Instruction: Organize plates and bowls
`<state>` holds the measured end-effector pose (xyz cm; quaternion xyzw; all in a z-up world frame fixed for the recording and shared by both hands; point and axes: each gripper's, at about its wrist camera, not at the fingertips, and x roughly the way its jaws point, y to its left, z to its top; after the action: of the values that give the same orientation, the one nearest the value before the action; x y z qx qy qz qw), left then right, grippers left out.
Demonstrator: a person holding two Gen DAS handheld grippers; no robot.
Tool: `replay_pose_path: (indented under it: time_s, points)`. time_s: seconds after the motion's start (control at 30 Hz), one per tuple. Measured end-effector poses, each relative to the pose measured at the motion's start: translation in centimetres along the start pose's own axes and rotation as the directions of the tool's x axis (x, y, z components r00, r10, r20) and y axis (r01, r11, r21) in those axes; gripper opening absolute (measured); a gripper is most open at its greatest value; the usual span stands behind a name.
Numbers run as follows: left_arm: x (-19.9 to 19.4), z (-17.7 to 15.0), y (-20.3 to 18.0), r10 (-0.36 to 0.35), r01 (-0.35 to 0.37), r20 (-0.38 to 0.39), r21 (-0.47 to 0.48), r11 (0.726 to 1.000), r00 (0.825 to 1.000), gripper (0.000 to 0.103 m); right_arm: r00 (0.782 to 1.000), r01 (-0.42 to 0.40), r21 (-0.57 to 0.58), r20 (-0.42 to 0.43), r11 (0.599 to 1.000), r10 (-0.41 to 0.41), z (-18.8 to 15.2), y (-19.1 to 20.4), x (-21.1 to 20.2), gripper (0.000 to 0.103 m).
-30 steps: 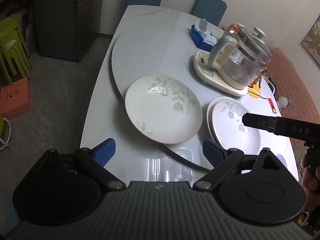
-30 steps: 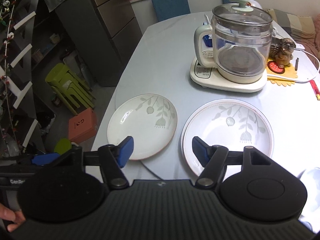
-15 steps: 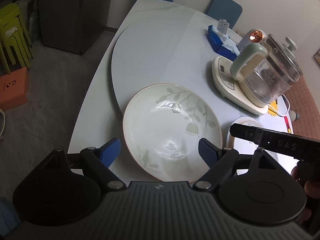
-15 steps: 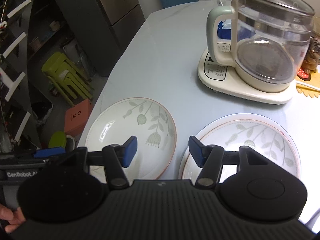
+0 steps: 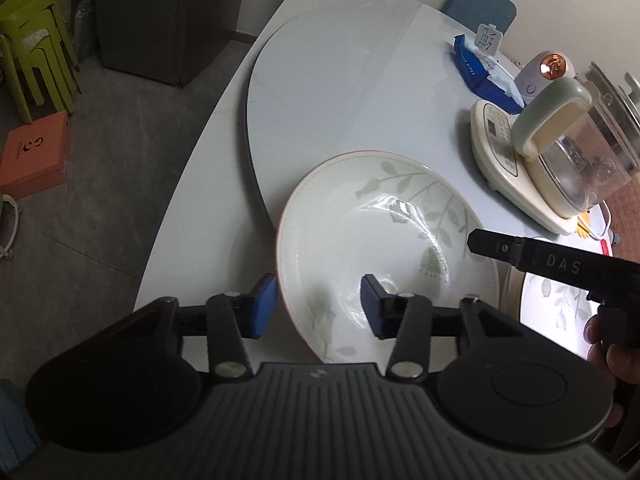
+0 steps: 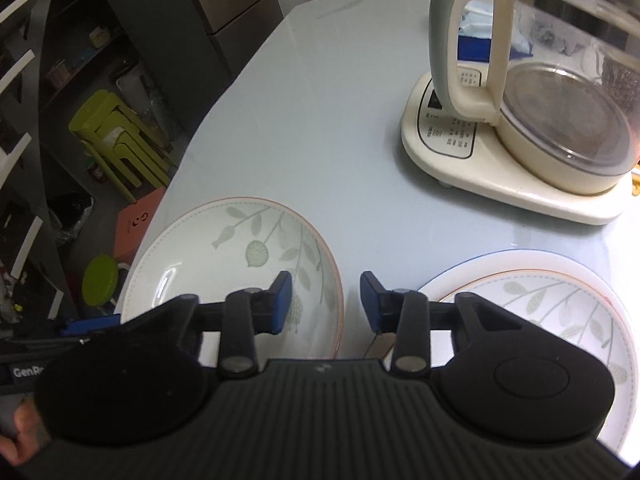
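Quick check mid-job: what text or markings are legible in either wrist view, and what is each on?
"DAS": black right gripper body.
"GenR", cut off: black left gripper body.
Logo, small vertical text unreadable: orange box.
Button labels, blurred: cream kettle base.
White tag characters: unreadable.

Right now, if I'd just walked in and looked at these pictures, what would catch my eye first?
Probably the white leaf-patterned bowl near the table's edge, with both open grippers closing in: the left gripper straddles its near rim, the right gripper its right rim. Next, the glass kettle on its cream base further back, and a stack of matching plates to the bowl's right.
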<state>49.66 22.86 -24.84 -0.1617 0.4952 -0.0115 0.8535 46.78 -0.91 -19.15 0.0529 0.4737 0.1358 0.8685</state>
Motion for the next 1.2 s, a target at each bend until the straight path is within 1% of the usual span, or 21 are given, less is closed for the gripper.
replay_pose_path:
  time_s: [0.03, 0.13, 0.17, 0.3, 0.37, 0.43, 0.5, 0.67, 0.77, 0.93, 1.03, 1.2]
  points:
    - [0.2, 0.1, 0.1, 0.0, 0.0, -0.002, -0.003, 1.0, 1.0, 0.045, 1.0, 0.0, 0.001, -0.003, 1.0, 0.0, 0.0, 0.0, 0.2, 0.035]
    - [0.7, 0.3, 0.7, -0.003, 0.003, -0.009, -0.015, 1.0, 1.0, 0.038, 1.0, -0.004, 0.007, -0.014, 1.0, 0.004, 0.0, -0.1, 0.9, 0.026]
    - [0.8, 0.4, 0.8, -0.003, 0.003, -0.01, -0.017, 1.0, 1.0, 0.037, 1.0, -0.007, 0.007, -0.019, 1.0, 0.007, 0.0, -0.1, 1.1, 0.023]
    - [1.4, 0.7, 1.0, -0.014, 0.012, -0.029, -0.04, 0.999, 0.999, 0.035, 0.999, -0.019, -0.004, -0.042, 1.0, 0.018, 0.0, -0.2, 1.6, 0.023]
    - [1.5, 1.0, 1.0, -0.014, 0.013, -0.035, -0.026, 1.0, 0.999, 0.035, 0.999, -0.028, -0.001, -0.043, 1.0, 0.028, -0.1, -0.3, 1.5, 0.024]
    - [1.5, 1.2, 1.2, -0.023, 0.021, -0.039, -0.04, 0.999, 0.999, 0.035, 0.998, -0.044, 0.005, -0.051, 0.999, 0.044, -0.1, -0.6, 1.4, 0.024]
    - [1.6, 1.3, 1.4, -0.037, 0.034, -0.047, -0.057, 0.998, 0.998, 0.035, 0.998, -0.037, -0.007, -0.053, 0.999, 0.036, -0.3, -0.4, 1.2, 0.024]
    - [0.5, 1.1, 1.6, -0.047, 0.044, -0.041, -0.077, 0.996, 0.998, 0.035, 0.997, -0.055, -0.013, -0.063, 0.998, 0.054, -0.5, -0.5, 0.6, 0.024]
    - [-0.5, 1.3, 1.6, -0.057, 0.054, -0.03, -0.084, 0.995, 0.998, 0.035, 0.996, -0.068, -0.002, -0.055, 0.998, 0.068, -0.5, -0.6, -0.2, 0.024]
    - [-2.8, 1.8, 1.0, -0.07, 0.07, -0.004, -0.059, 0.996, 0.998, 0.035, 0.997, -0.077, 0.025, -0.027, 0.997, 0.078, -0.4, -0.8, -2.0, 0.024]
    - [-3.7, 2.4, 0.6, -0.092, 0.093, 0.008, -0.058, 0.994, 0.996, 0.035, 0.997, -0.083, 0.047, -0.003, 0.995, 0.083, -0.2, -0.8, -3.3, 0.024]
    - [-5.2, 3.3, -1.2, -0.129, 0.129, 0.032, -0.02, 0.991, 0.991, 0.035, 0.996, -0.077, 0.089, 0.042, 0.993, 0.074, -0.2, -1.7, -5.6, 0.024]
